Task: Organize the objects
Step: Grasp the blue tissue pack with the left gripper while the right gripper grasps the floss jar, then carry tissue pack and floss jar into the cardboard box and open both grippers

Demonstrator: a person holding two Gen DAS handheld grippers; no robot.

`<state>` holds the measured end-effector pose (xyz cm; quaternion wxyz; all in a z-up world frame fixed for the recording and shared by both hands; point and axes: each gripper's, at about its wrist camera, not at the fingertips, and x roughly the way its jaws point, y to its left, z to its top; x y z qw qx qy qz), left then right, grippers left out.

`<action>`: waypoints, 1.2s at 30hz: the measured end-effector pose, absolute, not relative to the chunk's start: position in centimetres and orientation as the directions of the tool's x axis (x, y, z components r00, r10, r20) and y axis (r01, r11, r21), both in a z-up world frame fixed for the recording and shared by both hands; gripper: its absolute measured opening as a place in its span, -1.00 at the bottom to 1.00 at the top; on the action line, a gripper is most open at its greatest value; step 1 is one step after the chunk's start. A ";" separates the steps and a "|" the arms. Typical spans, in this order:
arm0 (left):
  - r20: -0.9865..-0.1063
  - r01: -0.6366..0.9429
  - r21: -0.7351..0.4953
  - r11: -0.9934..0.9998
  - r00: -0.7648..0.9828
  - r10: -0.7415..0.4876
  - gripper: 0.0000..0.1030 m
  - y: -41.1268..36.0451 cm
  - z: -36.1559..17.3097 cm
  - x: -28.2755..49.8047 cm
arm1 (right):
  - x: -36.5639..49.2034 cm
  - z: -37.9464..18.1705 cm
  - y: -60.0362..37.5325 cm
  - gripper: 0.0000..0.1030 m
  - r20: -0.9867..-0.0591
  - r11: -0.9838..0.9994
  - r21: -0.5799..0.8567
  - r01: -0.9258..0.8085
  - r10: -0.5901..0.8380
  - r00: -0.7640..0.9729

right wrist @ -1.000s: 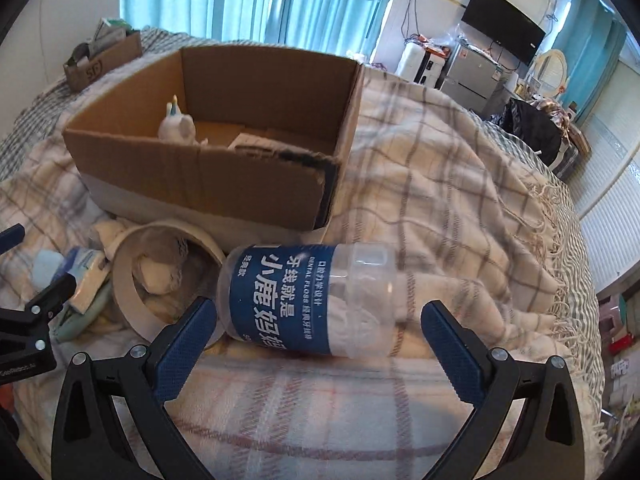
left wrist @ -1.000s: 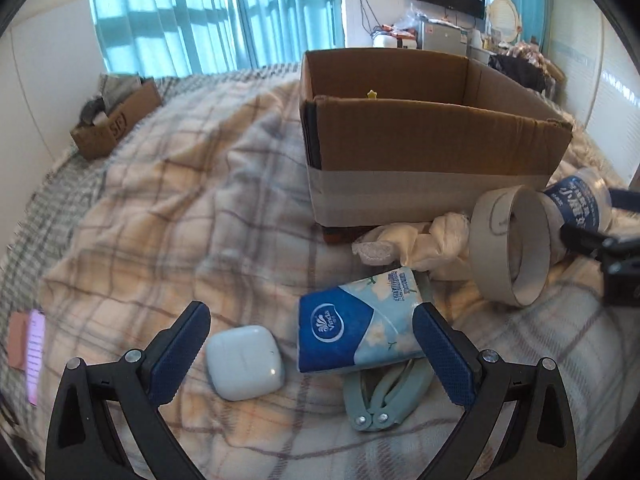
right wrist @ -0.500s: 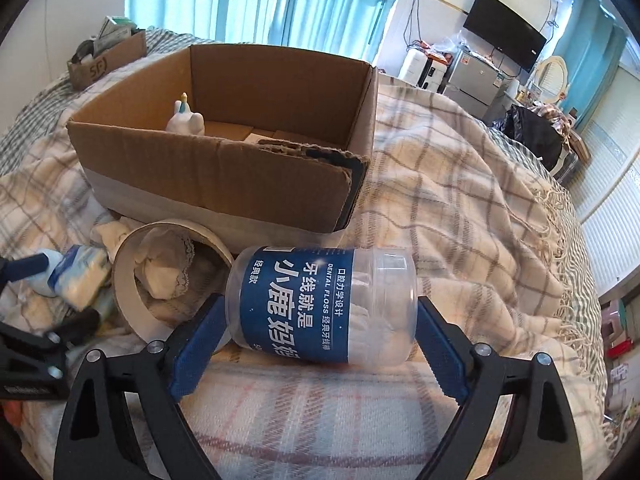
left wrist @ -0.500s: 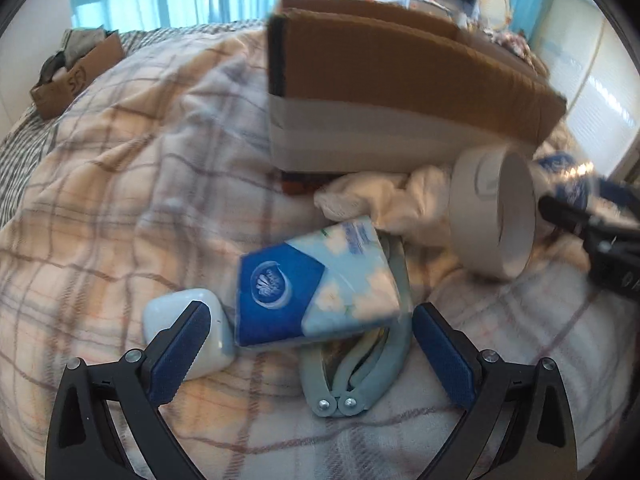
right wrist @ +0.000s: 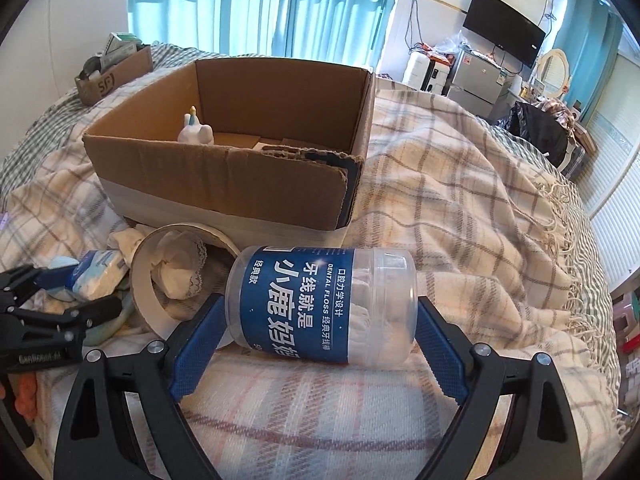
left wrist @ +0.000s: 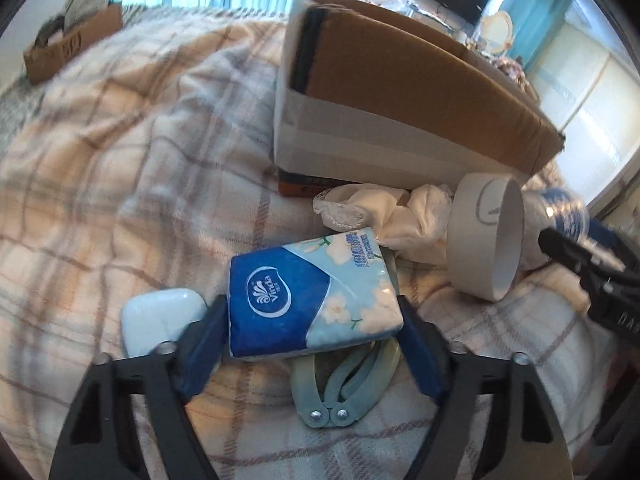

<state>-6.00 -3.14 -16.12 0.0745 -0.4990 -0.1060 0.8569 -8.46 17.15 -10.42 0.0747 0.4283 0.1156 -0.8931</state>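
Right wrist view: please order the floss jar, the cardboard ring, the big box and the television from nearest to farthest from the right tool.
1. Floss jar, between its fingers.
2. Cardboard ring, left.
3. Big box, behind.
4. Television, far wall.

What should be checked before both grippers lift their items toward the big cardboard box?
1. Left gripper pads against both ends of the tissue pack: ok.
2. Right gripper pads against both ends of the floss jar: ok.
3. Grip firm enough to lift: cannot tell.
4. Tissue pack lying on the green clip, which could drag: not ok.
5. Cardboard box open on top, with room beside the small figurine: ok.
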 end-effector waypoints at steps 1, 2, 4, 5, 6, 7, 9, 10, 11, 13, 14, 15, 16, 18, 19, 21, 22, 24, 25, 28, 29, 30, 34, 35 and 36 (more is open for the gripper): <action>-0.840 -0.017 -0.264 -0.964 -0.487 0.239 0.50 -3.4 -16.2 -6.0 | -8.4 -10.3 17.2 0.77 -0.782 -0.962 -0.140 0.233 -0.037 -0.622; -0.841 -0.014 -0.266 -0.964 -0.485 0.239 0.49 -3.5 -16.2 -5.9 | -8.2 -10.2 17.2 0.77 -0.781 -0.963 -0.137 0.234 -0.040 -0.624; -0.843 -0.013 -0.269 -0.963 -0.480 0.242 0.49 -3.6 -16.0 -5.7 | -8.0 -9.9 17.3 0.77 -0.778 -0.962 -0.134 0.236 -0.045 -0.626; -0.844 -0.012 -0.269 -0.963 -0.479 0.242 0.49 -3.6 -15.8 -5.5 | -7.8 -9.7 17.3 0.77 -0.776 -0.962 -0.133 0.238 -0.048 -0.628; -0.843 -0.010 -0.269 -0.963 -0.481 0.241 0.48 -3.7 -15.6 -5.4 | -7.7 -9.4 17.2 0.77 -0.774 -0.962 -0.132 0.238 -0.050 -0.631; -0.842 -0.008 -0.266 -0.964 -0.485 0.236 0.48 -3.7 -15.3 -5.2 | -7.6 -9.1 17.2 0.77 -0.772 -0.962 -0.131 0.239 -0.052 -0.634; -0.835 -0.005 -0.259 -0.966 -0.502 0.226 0.48 -3.7 -14.2 -4.9 | -7.4 -8.4 17.0 0.77 -0.764 -0.961 -0.134 0.241 -0.055 -0.642; -0.829 -0.013 -0.258 -0.966 -0.510 0.228 0.48 -3.7 -13.4 -4.8 | -7.2 -7.9 16.8 0.77 -0.762 -0.960 -0.137 0.244 -0.056 -0.646; -0.828 -0.015 -0.254 -0.967 -0.514 0.226 0.48 -3.6 -12.8 -4.7 | -7.0 -7.3 16.6 0.77 -0.756 -0.958 -0.139 0.249 -0.059 -0.652; -0.817 -0.031 -0.214 -0.976 -0.543 0.197 0.48 -3.1 -10.9 -4.5 | -6.7 -6.0 16.4 0.77 -0.741 -0.956 -0.138 0.258 -0.073 -0.667; -0.809 -0.036 -0.192 -0.981 -0.560 0.179 0.48 -3.3 -10.1 -4.3 | -6.4 -5.2 16.3 0.77 -0.731 -0.956 -0.136 0.262 -0.081 -0.677; -0.800 -0.040 -0.175 -0.984 -0.577 0.166 0.48 -3.4 -9.0 -4.3 | -6.3 -4.5 16.2 0.77 -0.722 -0.955 -0.136 0.264 -0.087 -0.687; -0.789 -0.047 -0.165 -0.985 -0.592 0.161 0.48 -3.4 -7.8 -4.4 | -6.1 -3.7 16.1 0.77 -0.713 -0.955 -0.134 0.266 -0.094 -0.695; -0.769 -0.061 -0.154 -0.986 -0.619 0.159 0.48 -3.7 -5.5 -4.9 | -5.7 -2.0 16.0 0.77 -0.691 -0.956 -0.120 0.269 -0.114 -0.713; -0.761 -0.067 -0.148 -0.987 -0.629 0.157 0.48 -3.7 -4.5 -5.1 | -5.6 -1.1 15.9 0.77 -0.681 -0.956 -0.113 0.272 -0.125 -0.721; -0.747 -0.074 -0.138 -0.988 -0.647 0.153 0.48 -3.3 -2.7 -5.1 | -5.0 0.9 15.7 0.77 -0.657 -0.953 -0.120 0.278 -0.134 -0.742; -0.734 -0.081 -0.139 -0.987 -0.661 0.158 0.48 -3.2 -1.4 -5.2 | -4.8 1.8 15.5 0.77 -0.643 -0.952 -0.131 0.277 -0.131 -0.754; -0.716 -0.094 -0.137 -0.986 -0.678 0.164 0.48 -3.0 0.3 -5.5 | -4.4 3.7 15.1 0.77 -0.620 -0.948 -0.151 0.279 -0.129 -0.774; -0.704 -0.100 -0.132 -0.986 -0.691 0.164 0.48 -2.8 1.3 -5.6 | -4.3 4.6 14.9 0.77 -0.609 -0.946 -0.158 0.281 -0.130 -0.782; -0.676 -0.117 -0.102 -0.988 -0.720 0.155 0.48 -1.9 4.0 -6.4 | -4.4 7.2 14.5 0.77 -0.576 -0.942 -0.176 0.286 -0.137 -0.806; -0.668 -0.120 -0.090 -0.989 -0.729 0.149 0.48 -1.6 4.7 -6.3 | -4.5 8.1 14.4 0.77 -0.564 -0.941 -0.182 0.287 -0.139 -0.814; -0.660 -0.122 -0.080 -0.989 -0.737 0.144 0.48 -1.4 5.2 -6.6 | -4.7 8.8 14.4 0.77 -0.554 -0.940 -0.185 0.286 -0.141 -0.821; -0.646 -0.129 -0.091 -0.987 -0.747 0.157 0.48 -0.9 6.4 -8.8 | -6.2 11.2 14.7 0.77 -0.525 -0.944 -0.166 0.286 -0.161 -0.836; -0.645 -0.128 -0.102 -0.987 -0.747 0.163 0.48 -0.9 6.6 -9.1 | -6.6 11.5 14.7 0.77 -0.523 -0.944 -0.162 0.289 -0.166 -0.836; -0.643 -0.126 -0.115 -0.985 -0.747 0.170 0.48 -0.9 6.7 -9.8 | -7.0 11.8 14.8 0.77 -0.520 -0.944 -0.160 0.290 -0.169 -0.837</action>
